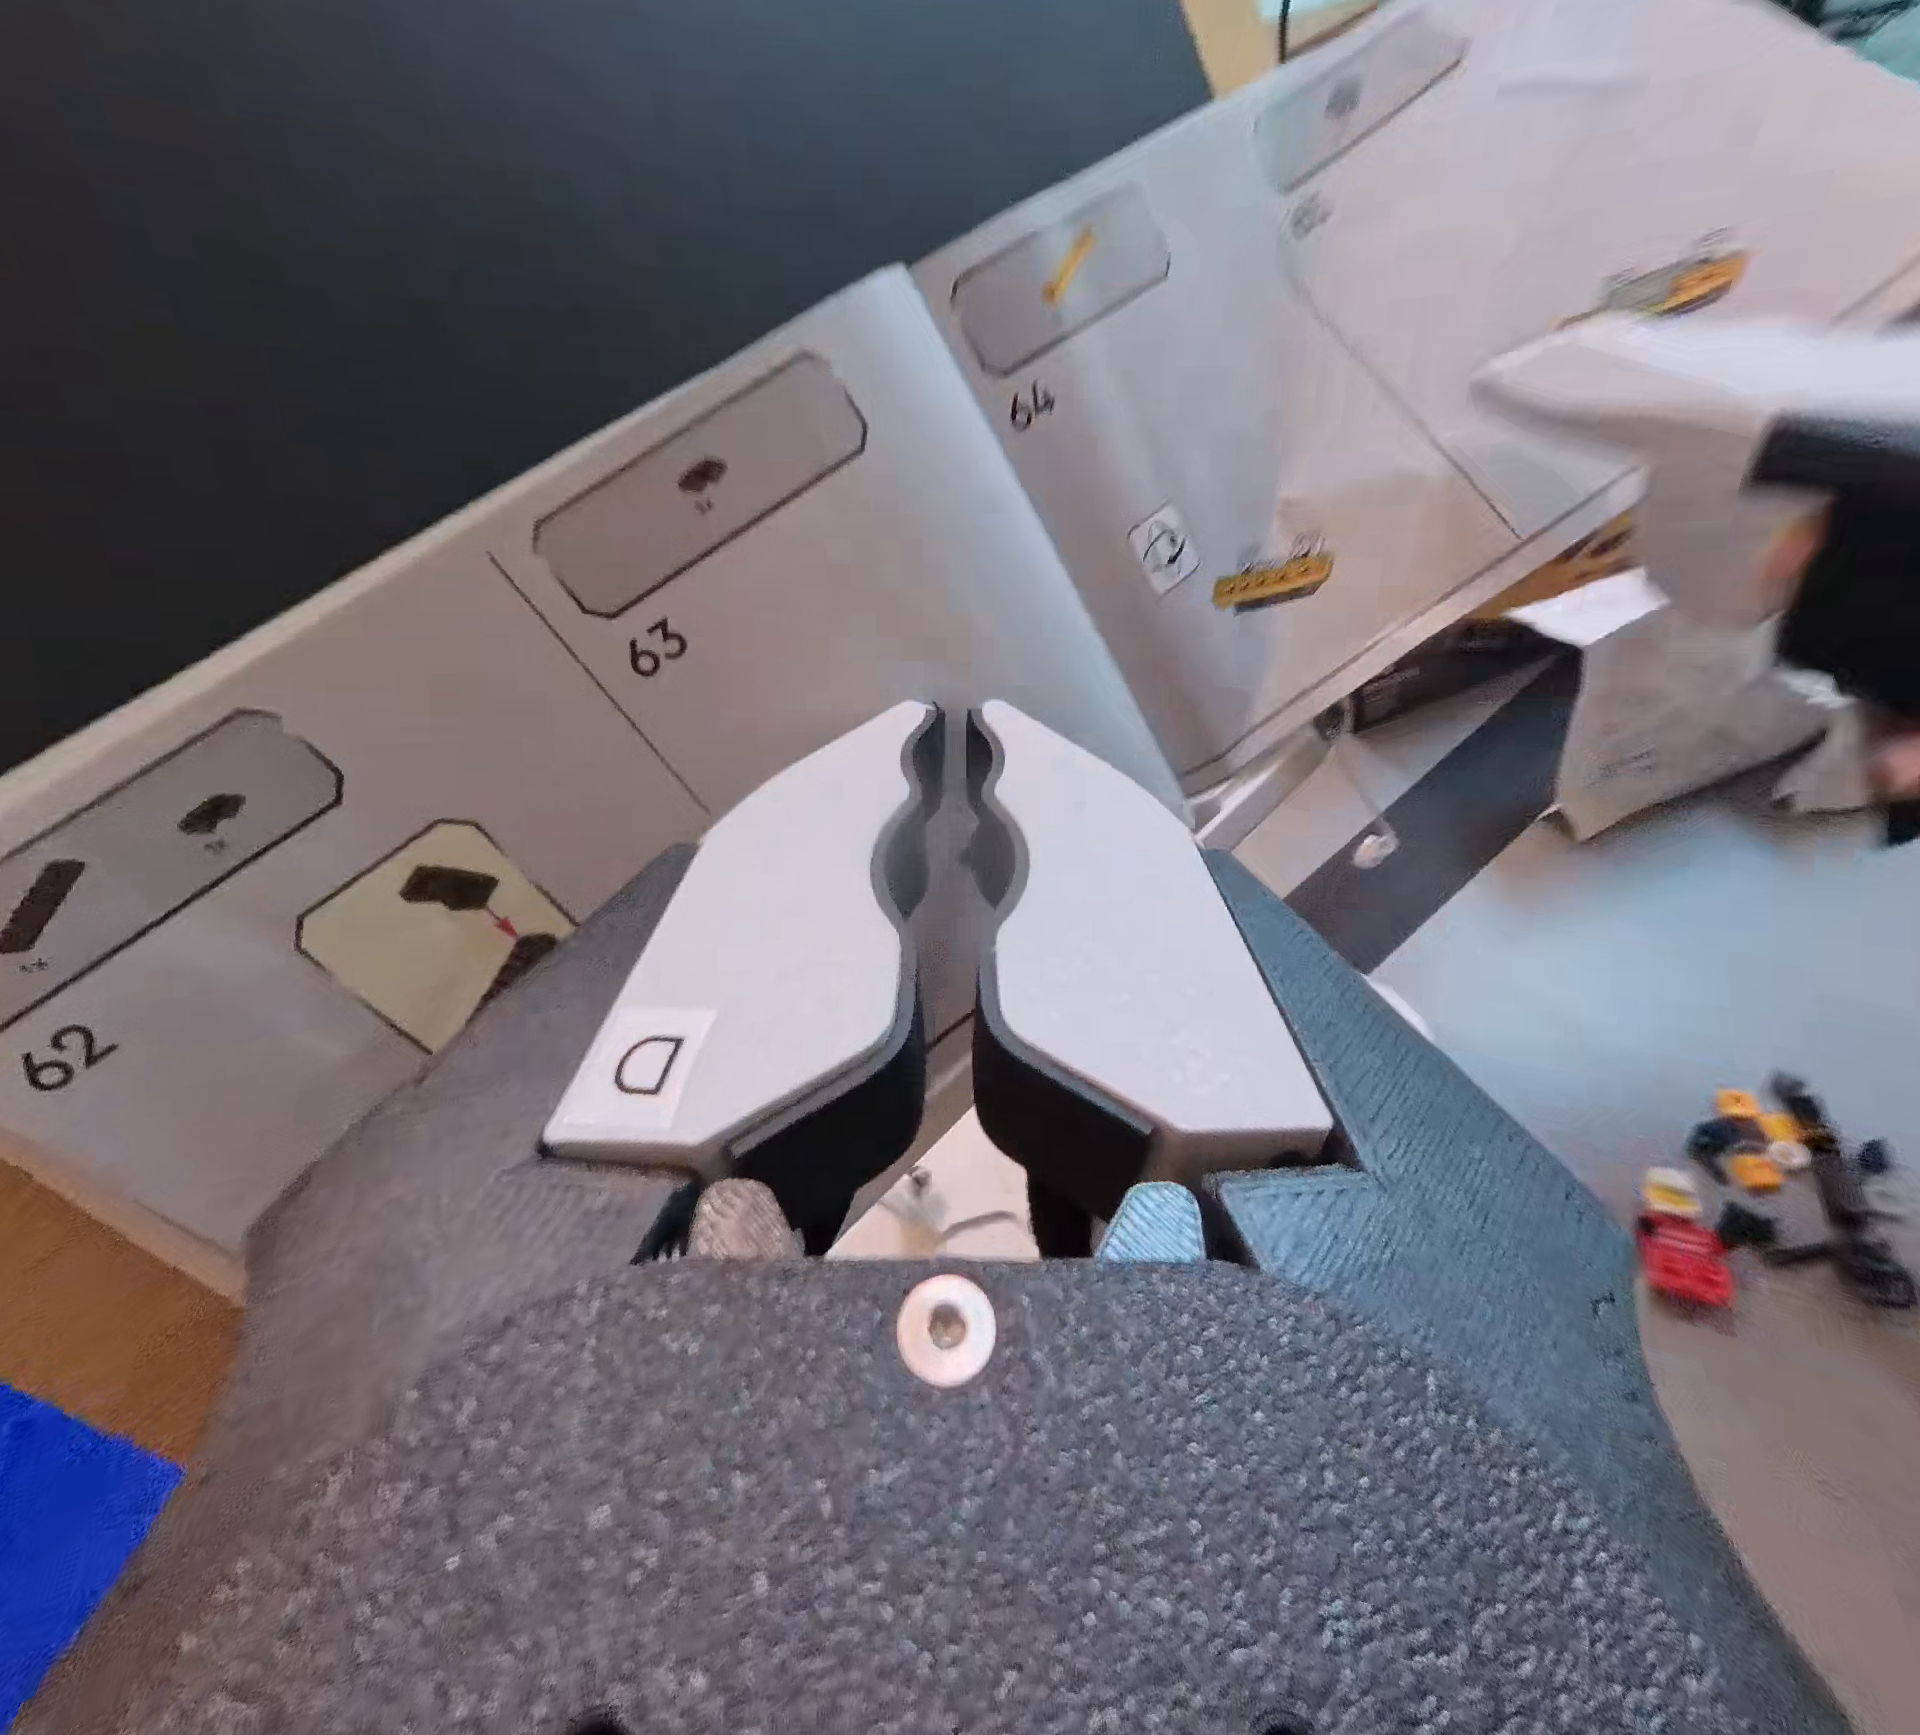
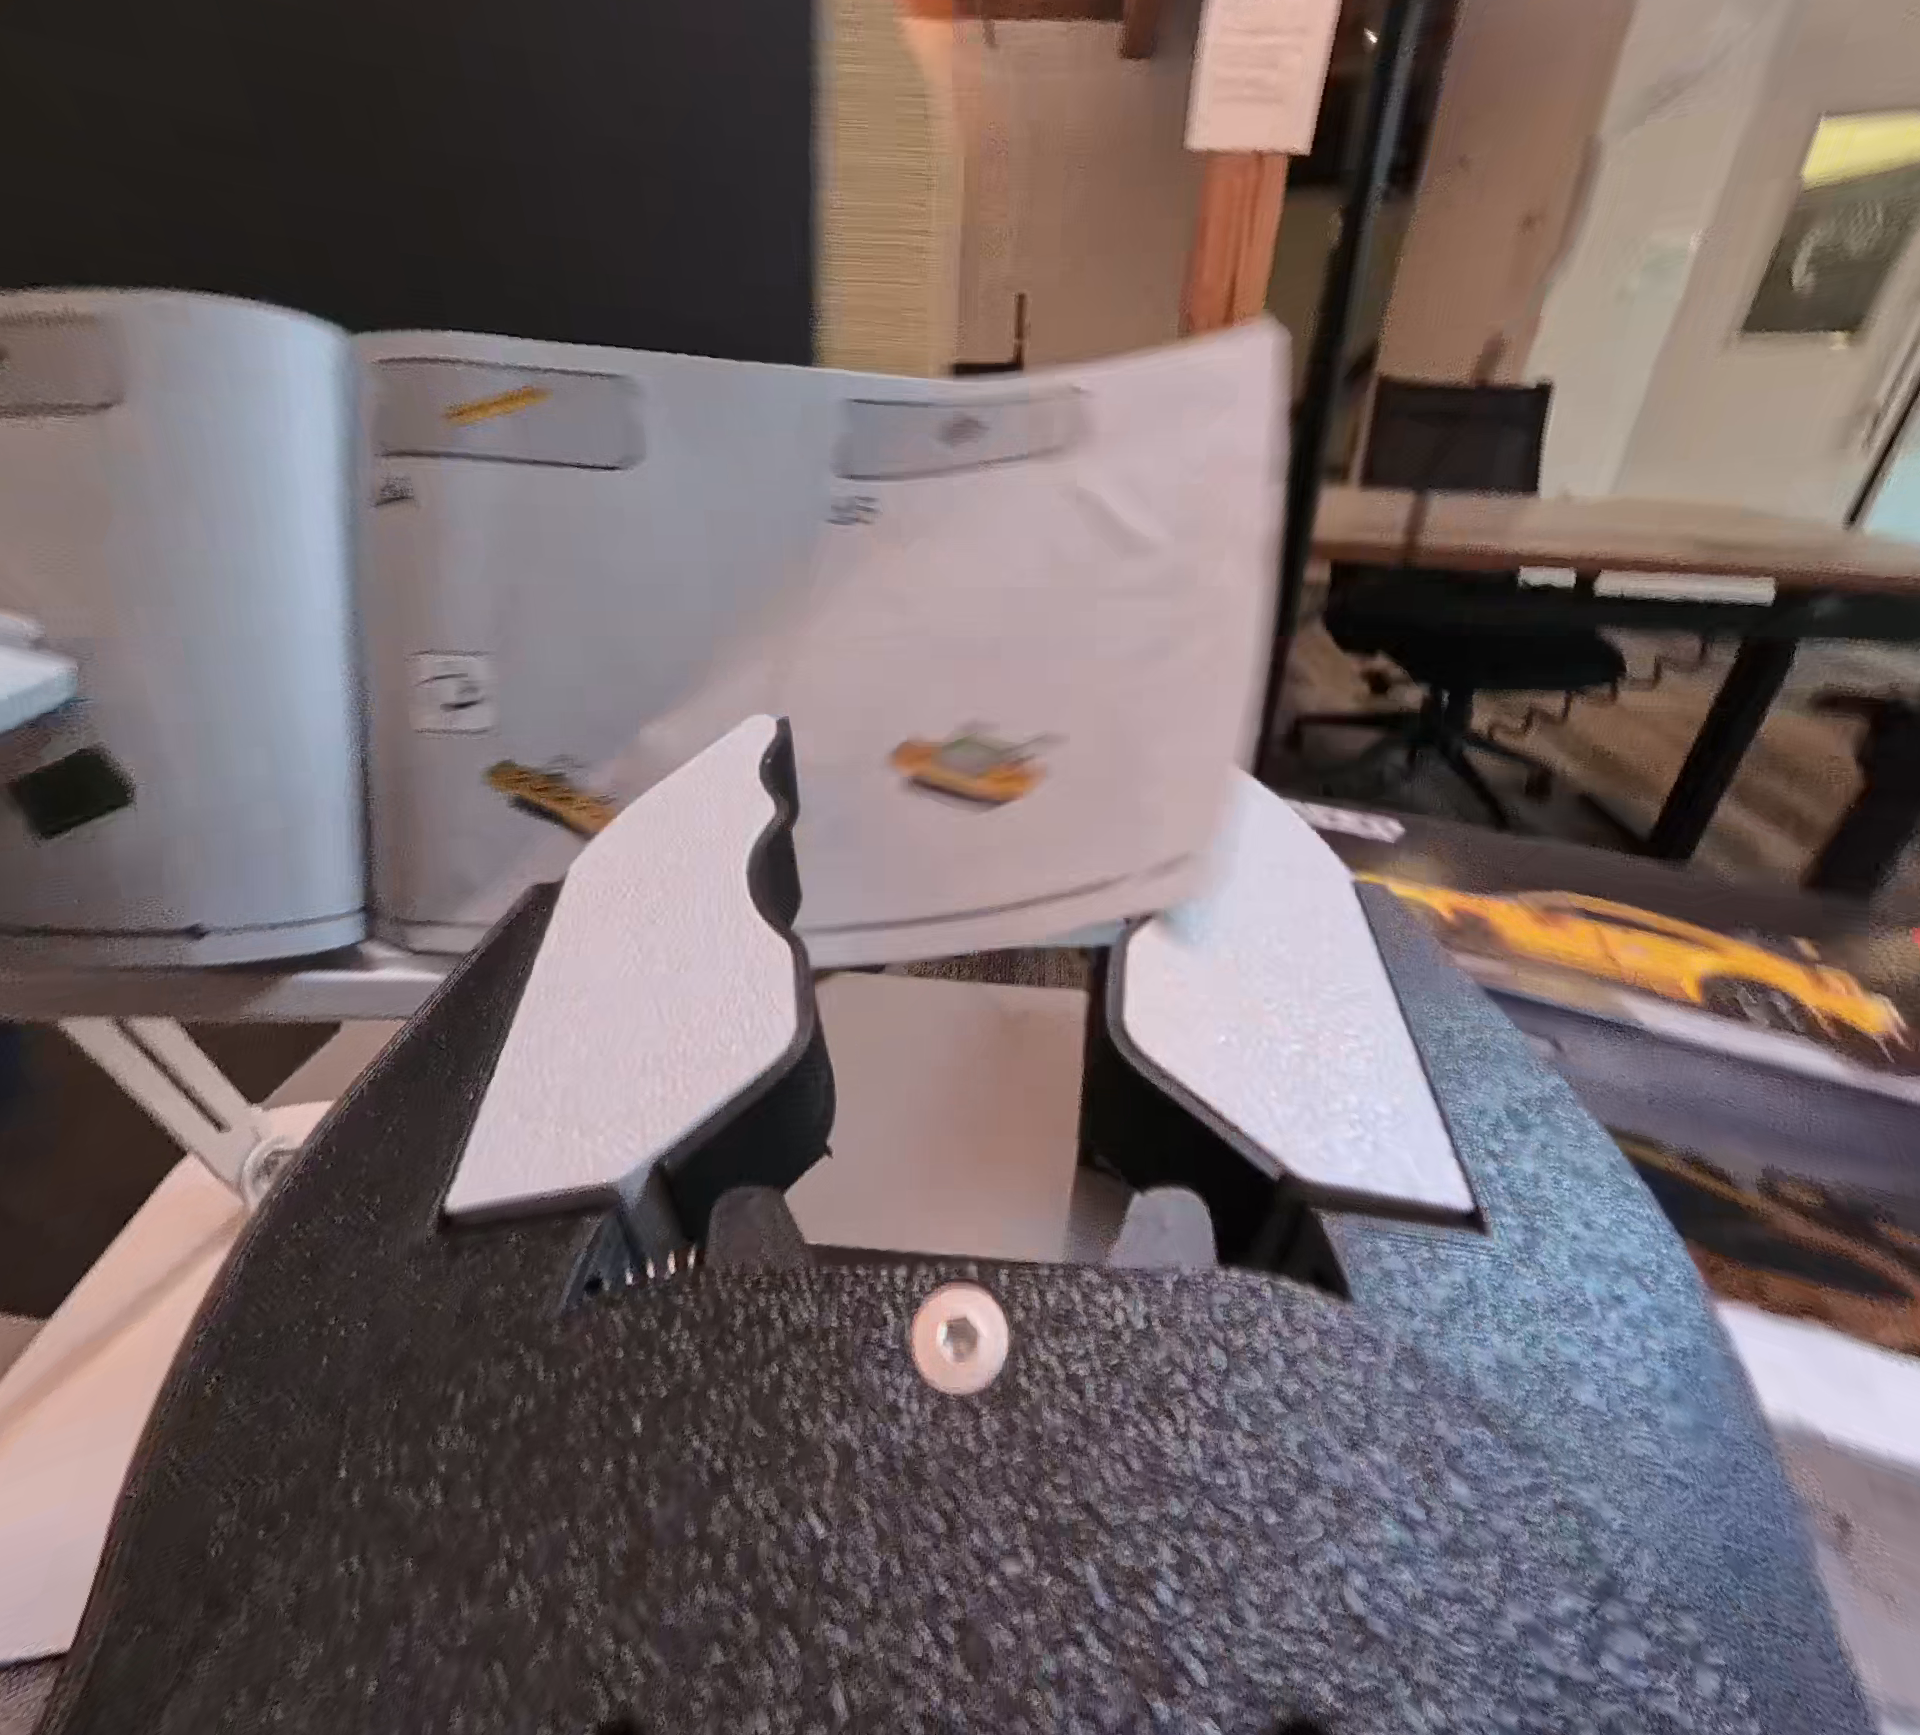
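One open white paper instruction booklet point(image 1: 810, 480) stands propped on one grey metal stand point(image 1: 1444, 812). Left gripper point(image 1: 956, 719) — jaws nearly pressed together, nothing visibly pinched, tips just before the left page. Right gripper point(image 2: 1013, 776) — jaws spread, straddling the lifted right page's point(image 2: 1039, 605) lower edge. One loose cluster of small black, yellow and red bricks point(image 1: 1777, 1197) lies on the pale tabletop point(image 1: 1558, 989).
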The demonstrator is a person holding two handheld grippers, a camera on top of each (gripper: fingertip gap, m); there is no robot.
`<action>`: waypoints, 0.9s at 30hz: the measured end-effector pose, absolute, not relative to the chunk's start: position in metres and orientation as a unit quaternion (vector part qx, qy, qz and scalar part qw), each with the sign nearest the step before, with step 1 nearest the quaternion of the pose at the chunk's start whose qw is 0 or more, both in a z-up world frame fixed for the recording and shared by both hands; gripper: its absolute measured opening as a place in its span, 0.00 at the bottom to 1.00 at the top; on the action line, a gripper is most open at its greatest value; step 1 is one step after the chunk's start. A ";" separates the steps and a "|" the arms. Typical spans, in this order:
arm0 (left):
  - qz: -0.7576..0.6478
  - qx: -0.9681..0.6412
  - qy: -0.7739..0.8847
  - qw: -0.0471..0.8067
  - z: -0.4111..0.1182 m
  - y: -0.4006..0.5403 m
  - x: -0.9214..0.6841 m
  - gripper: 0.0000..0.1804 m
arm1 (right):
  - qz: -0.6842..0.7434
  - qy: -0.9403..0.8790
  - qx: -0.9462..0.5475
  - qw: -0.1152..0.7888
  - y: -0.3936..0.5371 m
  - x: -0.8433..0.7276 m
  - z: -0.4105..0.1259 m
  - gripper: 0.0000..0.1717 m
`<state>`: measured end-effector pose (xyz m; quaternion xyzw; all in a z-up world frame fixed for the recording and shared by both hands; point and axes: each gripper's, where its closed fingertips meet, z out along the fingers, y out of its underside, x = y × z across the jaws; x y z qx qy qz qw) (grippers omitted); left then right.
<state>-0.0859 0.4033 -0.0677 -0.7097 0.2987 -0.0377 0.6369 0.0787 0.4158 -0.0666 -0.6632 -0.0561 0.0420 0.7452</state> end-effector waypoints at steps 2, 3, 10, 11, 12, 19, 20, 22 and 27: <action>-0.008 -0.710 0.301 0.637 -0.074 0.405 -0.093 0.02 | 0.054 -0.006 -0.670 0.740 0.414 0.110 -0.068 0.34; 0.002 -0.709 0.301 0.638 -0.076 0.405 -0.097 0.02 | 0.054 0.014 -0.667 0.743 0.411 0.124 -0.066 0.34; 0.028 -0.720 0.279 0.635 -0.086 0.399 -0.127 0.01 | -0.031 -0.089 -0.605 0.790 0.377 0.105 -0.030 0.32; 0.023 -0.723 0.270 0.636 -0.087 0.397 -0.132 0.01 | -0.037 -0.126 -0.605 0.785 0.376 0.085 -0.032 0.32; 0.016 -0.725 0.261 0.637 -0.088 0.394 -0.136 0.01 | -0.035 -0.159 -0.608 0.777 0.375 0.064 -0.036 0.33; -0.002 -0.732 0.213 0.647 -0.096 0.377 -0.169 0.02 | -0.018 -0.299 -0.635 0.712 0.376 -0.059 -0.084 0.48; -0.002 -0.732 0.206 0.650 -0.096 0.374 -0.173 0.02 | -0.024 -0.310 -0.635 0.707 0.377 -0.071 -0.088 0.50; -0.001 -0.726 0.192 0.660 -0.094 0.369 -0.181 0.02 | -0.039 -0.324 -0.633 0.702 0.379 -0.090 -0.090 0.53; 0.001 -0.715 0.167 0.679 -0.088 0.358 -0.194 0.01 | -0.043 -0.306 -0.650 0.695 0.392 -0.112 -0.083 0.62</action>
